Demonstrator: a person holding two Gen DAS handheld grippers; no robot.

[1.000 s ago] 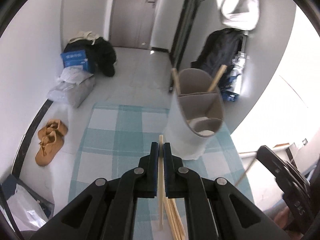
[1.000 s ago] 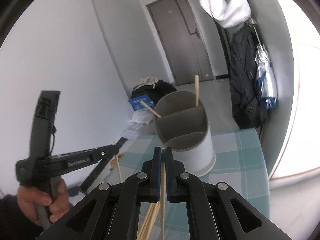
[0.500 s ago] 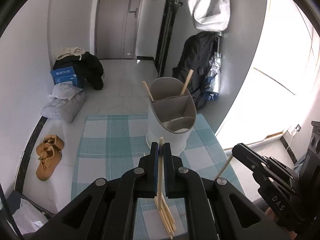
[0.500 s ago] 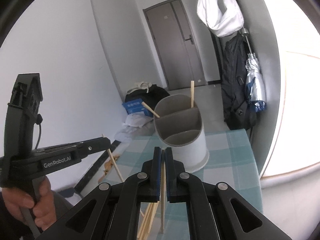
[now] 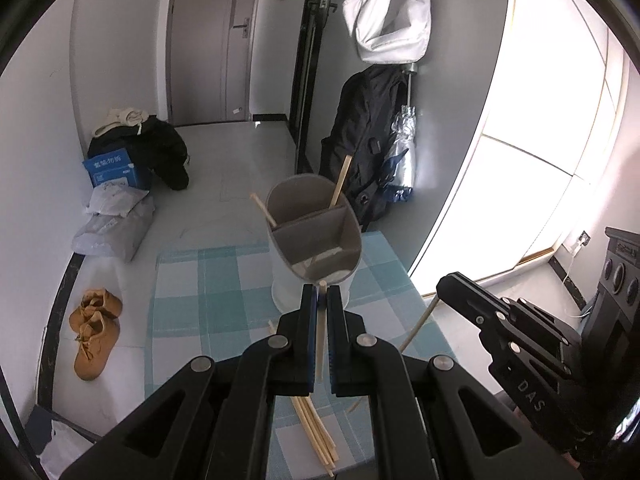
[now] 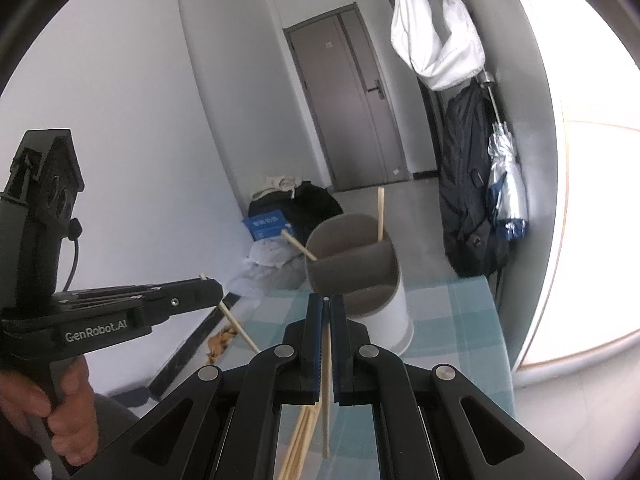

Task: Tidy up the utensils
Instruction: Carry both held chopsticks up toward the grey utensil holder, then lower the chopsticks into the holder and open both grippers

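**Two chopsticks lifted, two already in the holder**

Nearest the left wrist camera, the left gripper [image 5: 319,300] is closed on one chopstick [image 5: 319,344], which stands nearly upright between the blue pads, its tip just above them. Nearest the right wrist camera, the right gripper [image 6: 326,308] is likewise clamped on a second chopstick [image 6: 326,380], also held upright, its lower end hanging clear above the cloth. Each tool shows in the other's view: the right one at lower right, the left one at left, gripped by a hand [image 6: 60,412].

Below and just behind the jaws, a loose bundle [image 5: 316,428] of several chopsticks lies on the checked cloth [image 5: 192,292]; these are not yet sorted.

Farther on, the holder [image 5: 316,240], a white tub with grey dividers, stands upright on the cloth. Two sticks [image 5: 340,182] already lean in its rear compartment, one to each side. The nearer compartments appear to hold no chopsticks, though their floors are only partly visible.

Judged from this layout, the task is at an early to middle stage: two pieces are stowed, two are in transit toward the holder, and the bundle remains.

Beyond the table lie shoes [image 5: 94,332], bags, and a closed door [image 5: 208,40].
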